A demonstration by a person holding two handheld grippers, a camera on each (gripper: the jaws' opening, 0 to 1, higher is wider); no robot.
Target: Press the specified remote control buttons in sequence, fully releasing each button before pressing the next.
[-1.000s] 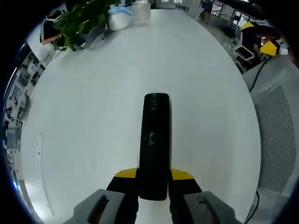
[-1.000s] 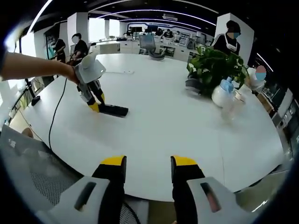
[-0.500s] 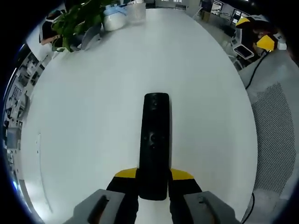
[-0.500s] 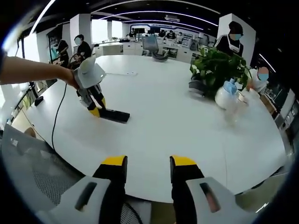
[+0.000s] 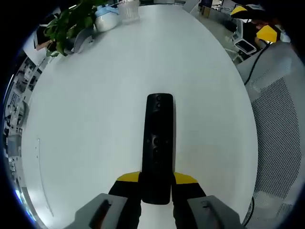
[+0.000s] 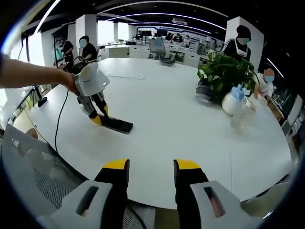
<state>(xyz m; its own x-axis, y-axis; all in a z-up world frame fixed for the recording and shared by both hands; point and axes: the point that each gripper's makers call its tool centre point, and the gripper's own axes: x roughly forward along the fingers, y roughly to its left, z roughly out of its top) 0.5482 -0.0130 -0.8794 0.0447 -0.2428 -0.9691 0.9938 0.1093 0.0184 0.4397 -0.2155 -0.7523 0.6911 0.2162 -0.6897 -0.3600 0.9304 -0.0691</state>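
The left hand-held gripper [image 5: 156, 179] has two black fingers capped with yellow pads, rising from grey moulded housings with dark slots. The right hand-held gripper [image 6: 149, 167] is built alike. Seen from the right gripper view, the left one has a pale grey domed body, with a black cable seemingly trailing below it. The person's forearm [image 6: 28, 75] is bare.

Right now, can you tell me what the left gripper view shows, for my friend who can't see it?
A long black plastic remote control lies on a big white round table, its near end clamped between the yellow-tipped jaws of the left gripper. At the table's far edge stand a leafy green potted plant and a white jug.
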